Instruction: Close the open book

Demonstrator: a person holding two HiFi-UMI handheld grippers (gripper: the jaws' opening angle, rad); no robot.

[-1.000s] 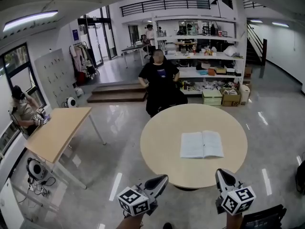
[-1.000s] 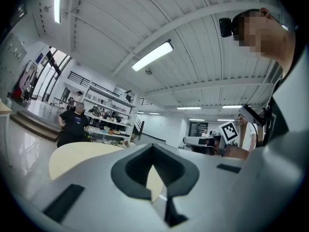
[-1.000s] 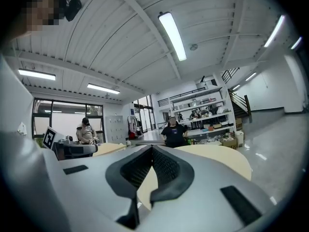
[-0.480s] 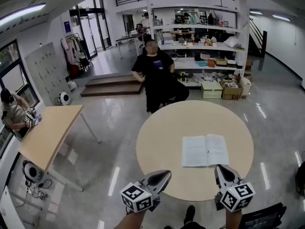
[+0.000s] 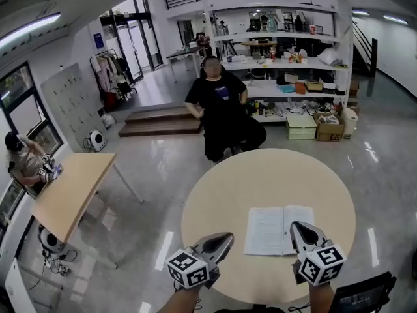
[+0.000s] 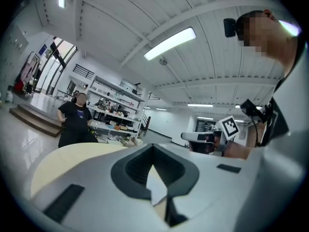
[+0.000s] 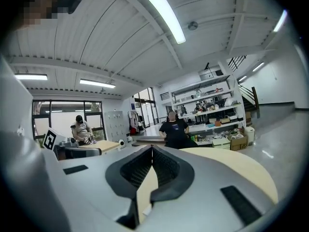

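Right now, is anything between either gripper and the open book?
Nothing visible. The open book lies alone on the round table; the right gripper overlaps its right page in the head view, and only bare tabletop separates the left gripper from it.

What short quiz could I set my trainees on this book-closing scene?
1. True or false: the white open paper book lies on the round beige wooden table.
2. In the head view, which tool overlaps the book? A left; B right.
3. Fill in: the right tool's jaws are ___.
Key: 1 true; 2 B; 3 together.
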